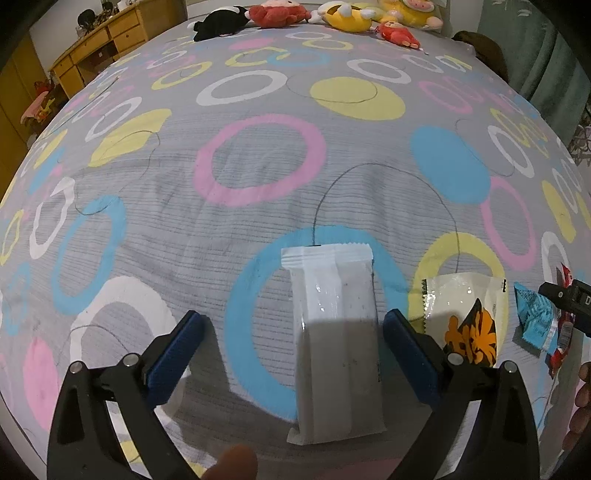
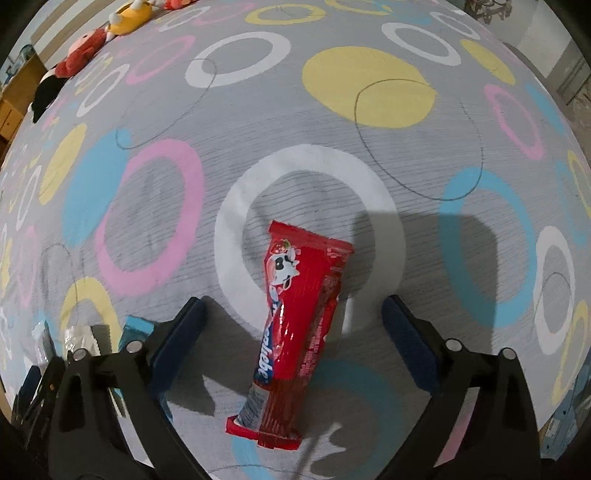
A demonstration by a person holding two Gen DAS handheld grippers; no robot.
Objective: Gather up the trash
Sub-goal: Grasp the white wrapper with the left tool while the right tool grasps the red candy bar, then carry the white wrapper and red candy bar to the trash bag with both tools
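Note:
A white snack wrapper [image 1: 336, 339] lies flat on the patterned bed sheet [image 1: 258, 166]. My left gripper [image 1: 293, 332] stands open above it, its blue pads on either side and apart from it. To its right lie a white wrapper with an orange print [image 1: 465, 314] and a blue wrapper [image 1: 535, 314]. A red wrapper with a cartoon cow [image 2: 299, 325] lies lengthwise between the spread pads of my right gripper [image 2: 293, 321], which is open and not touching it. The right gripper's black body [image 1: 565, 299] shows at the left wrist view's right edge.
Several plush toys [image 1: 280, 14] lie in a row at the bed's far end. A wooden desk with drawers [image 1: 99, 44] stands past the bed's left side, and a green curtain [image 1: 535, 55] hangs at the right. A person's fingers [image 1: 236, 461] show at the lower edge.

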